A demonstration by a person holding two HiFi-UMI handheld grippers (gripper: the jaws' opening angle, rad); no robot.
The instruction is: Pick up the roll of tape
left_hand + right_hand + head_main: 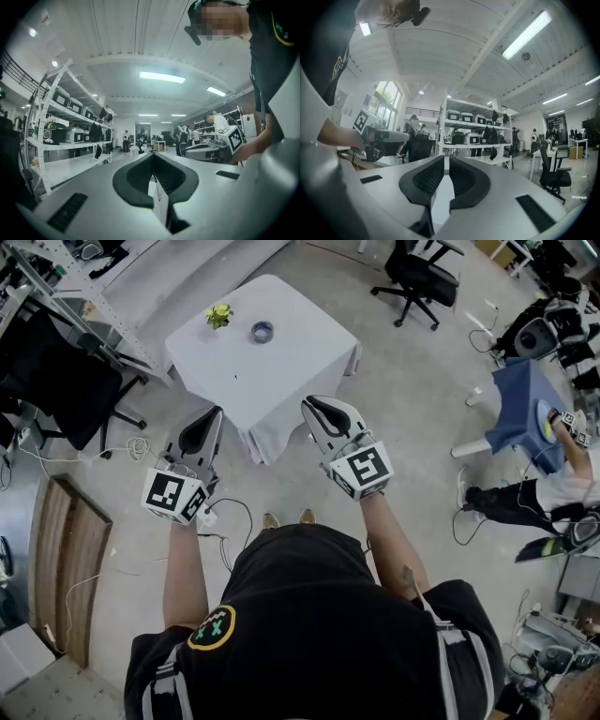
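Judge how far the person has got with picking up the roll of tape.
Done: nothing yet. The roll of tape lies untouched on the white table. In hand: the left gripper and right gripper are held level, empty, jaws together, short of the table. Remaining: reach, open, grip, lift.

Both bare forearms reach forward from the body, the left arm (185,563) and the right arm (394,540) roughly parallel. Each hand holds its gripper level. The left gripper (215,417) has its fingers (136,176) closed together at the tips, with nothing between them. The right gripper (309,407) is held beside it, apart. Its fingers (426,176) are all but together with only a thin slit between them, and they too are empty. The tips angle slightly toward each other.
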